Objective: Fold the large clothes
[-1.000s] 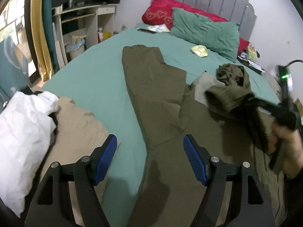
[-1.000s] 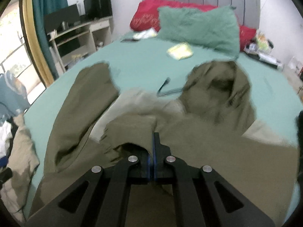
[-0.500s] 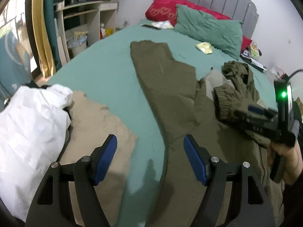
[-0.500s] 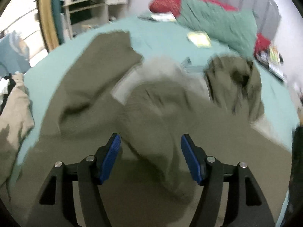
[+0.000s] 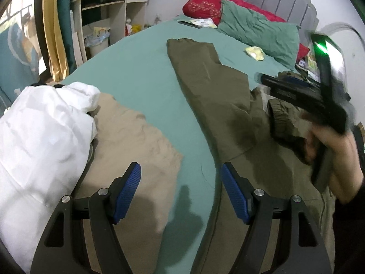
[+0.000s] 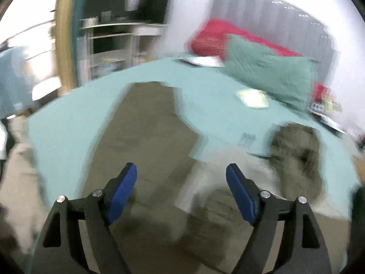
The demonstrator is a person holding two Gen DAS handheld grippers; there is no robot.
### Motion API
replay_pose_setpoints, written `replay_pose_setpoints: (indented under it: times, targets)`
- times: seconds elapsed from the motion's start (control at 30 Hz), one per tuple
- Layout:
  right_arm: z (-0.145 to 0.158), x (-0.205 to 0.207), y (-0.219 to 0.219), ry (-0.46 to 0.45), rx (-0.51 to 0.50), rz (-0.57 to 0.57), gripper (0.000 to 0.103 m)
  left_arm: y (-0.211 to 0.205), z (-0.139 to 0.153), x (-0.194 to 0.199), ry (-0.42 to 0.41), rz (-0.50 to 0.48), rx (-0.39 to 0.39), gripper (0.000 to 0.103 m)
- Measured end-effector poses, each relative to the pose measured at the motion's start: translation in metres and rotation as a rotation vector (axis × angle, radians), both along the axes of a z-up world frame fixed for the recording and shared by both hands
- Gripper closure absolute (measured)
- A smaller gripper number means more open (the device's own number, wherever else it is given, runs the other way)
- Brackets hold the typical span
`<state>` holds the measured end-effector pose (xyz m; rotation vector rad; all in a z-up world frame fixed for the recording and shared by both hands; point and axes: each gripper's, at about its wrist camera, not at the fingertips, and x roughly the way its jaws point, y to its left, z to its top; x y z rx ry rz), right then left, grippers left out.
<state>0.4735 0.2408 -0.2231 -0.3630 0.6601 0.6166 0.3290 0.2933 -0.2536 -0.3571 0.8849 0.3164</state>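
Olive-green trousers (image 5: pixel 212 84) lie on the teal bed sheet (image 5: pixel 141 84), one leg stretched flat toward the pillows, the other leg bunched at the right (image 5: pixel 285 118). My left gripper (image 5: pixel 180 187) hovers open over the sheet at the flat leg's left edge, nothing between its blue pads. In the blurred right wrist view the right gripper (image 6: pixel 181 187) hangs above the trousers (image 6: pixel 148 132), its jaws opening with no cloth between them. From the left wrist view that gripper (image 5: pixel 303 98) and the hand holding it show at the right, above the bunched leg.
A white garment (image 5: pixel 41 137) and a tan one (image 5: pixel 132 143) are piled at the near left of the bed. A teal pillow (image 5: pixel 257 32), a red pillow (image 5: pixel 205 4) and a small yellow packet (image 5: pixel 255 52) lie by the headboard. A desk (image 5: pixel 109 11) stands beyond the bed's left side.
The right gripper let go of the olive cloth, opened wide and swung left over the trousers. The left gripper drifted left and lower, bringing the tan and white garments closer.
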Motion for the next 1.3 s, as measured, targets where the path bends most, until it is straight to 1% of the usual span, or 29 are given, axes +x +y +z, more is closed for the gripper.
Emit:
replay_pose_setpoints:
  times: [0.03, 0.1, 0.13, 0.17, 0.2, 0.23, 0.27, 0.3, 0.33, 0.37, 0.4, 0.43, 0.5, 0.57, 0.6, 0.67, 0.73, 0.77, 0.8, 0.83, 0.87, 0.9, 0.97, 1.0, 1.03, 1.1, 1.17, 1.27, 1.3]
  targets:
    - [-0.009, 0.008, 0.025, 0.069, 0.008, 0.069, 0.022, 0.001, -0.002, 0.000, 0.008, 0.000, -0.003, 0.027]
    - [-0.028, 0.022, 0.061, 0.167, 0.003, 0.140, 0.023, 0.005, -0.004, 0.000, 0.010, 0.004, -0.008, 0.027]
    - [-0.042, 0.031, 0.084, 0.219, -0.011, 0.160, 0.023, 0.008, -0.004, 0.000, 0.018, 0.015, -0.004, 0.027]
    - [-0.051, 0.037, 0.097, 0.254, -0.011, 0.165, 0.023, 0.011, -0.005, -0.001, 0.019, 0.022, -0.005, 0.027]
    - [-0.064, 0.045, 0.112, 0.308, -0.007, 0.164, 0.029, 0.013, -0.005, -0.001, 0.015, 0.028, -0.007, 0.027]
    - [-0.074, 0.049, 0.121, 0.341, -0.009, 0.150, 0.039, 0.014, -0.005, 0.000, 0.018, 0.032, -0.002, 0.027]
    - [-0.083, 0.048, 0.132, 0.360, -0.021, 0.125, 0.063, 0.016, -0.005, 0.000, 0.020, 0.034, 0.000, 0.027]
    - [-0.086, 0.049, 0.135, 0.325, -0.035, 0.101, 0.083, 0.017, -0.006, 0.001, 0.022, 0.033, 0.001, 0.027]
    - [-0.084, 0.048, 0.137, 0.289, -0.039, 0.095, 0.096, 0.017, -0.005, 0.003, 0.023, 0.035, 0.002, 0.027]
    - [-0.081, 0.051, 0.133, 0.285, -0.033, 0.083, 0.100, 0.016, -0.005, 0.003, 0.023, 0.038, 0.001, 0.027]
    - [-0.074, 0.052, 0.124, 0.266, -0.012, 0.062, 0.100, 0.015, -0.004, 0.003, 0.022, 0.038, -0.002, 0.027]
    - [-0.064, 0.052, 0.112, 0.225, -0.004, 0.037, 0.100, 0.013, -0.004, 0.004, 0.022, 0.034, -0.008, 0.027]
    - [-0.039, 0.053, 0.072, 0.165, 0.029, -0.010, 0.100, 0.009, -0.003, 0.005, 0.019, 0.020, -0.022, 0.027]
    - [-0.013, 0.044, 0.030, 0.097, 0.047, -0.066, 0.100, 0.005, -0.003, 0.005, 0.019, 0.009, -0.032, 0.027]
    - [-0.002, 0.039, 0.001, 0.069, 0.053, -0.106, 0.100, 0.002, -0.003, 0.006, 0.019, 0.004, -0.040, 0.027]
    - [0.005, 0.022, -0.044, 0.079, 0.055, -0.162, 0.100, -0.003, -0.004, 0.007, 0.018, -0.008, -0.050, 0.027]
    - [-0.005, 0.006, -0.083, 0.137, 0.039, -0.195, 0.099, -0.006, -0.005, 0.009, 0.024, -0.015, -0.052, 0.027]
    - [-0.015, -0.002, -0.102, 0.184, 0.017, -0.198, 0.097, -0.009, -0.007, 0.010, 0.026, -0.022, -0.053, 0.027]
    - [-0.026, -0.006, -0.117, 0.226, -0.001, -0.196, 0.087, -0.010, -0.009, 0.010, 0.031, -0.027, -0.055, 0.027]
    - [-0.032, -0.008, -0.128, 0.239, -0.004, -0.196, 0.074, -0.009, -0.010, 0.010, 0.037, -0.027, -0.059, 0.027]
    - [-0.032, -0.017, -0.139, 0.203, -0.018, -0.206, 0.045, -0.008, -0.011, 0.011, 0.041, -0.025, -0.066, 0.027]
    - [-0.025, -0.025, -0.146, 0.132, -0.037, -0.210, 0.035, -0.008, -0.012, 0.010, 0.041, -0.024, -0.080, 0.027]
    - [-0.003, -0.034, -0.136, -0.045, -0.076, -0.182, 0.034, -0.007, -0.013, 0.009, 0.036, -0.015, -0.080, 0.027]
    - [0.006, -0.035, -0.123, -0.107, -0.097, -0.163, 0.034, -0.006, -0.015, 0.009, 0.036, -0.010, -0.070, 0.027]
    - [0.013, -0.033, -0.108, -0.153, -0.119, -0.134, 0.034, -0.007, -0.015, 0.011, 0.042, -0.003, -0.059, 0.027]
    - [0.020, -0.025, -0.061, -0.198, -0.161, -0.009, 0.034, -0.005, -0.015, 0.014, 0.043, 0.022, -0.036, 0.027]
    - [0.013, -0.009, -0.006, -0.194, -0.190, 0.132, 0.034, -0.004, -0.014, 0.016, 0.044, 0.040, -0.006, 0.027]
    - [-0.020, 0.026, 0.065, -0.090, -0.254, 0.220, 0.034, -0.003, -0.016, 0.022, 0.055, 0.058, 0.009, 0.027]
    - [-0.031, 0.038, 0.085, -0.042, -0.253, 0.242, 0.034, -0.002, -0.017, 0.024, 0.057, 0.057, 0.010, 0.027]
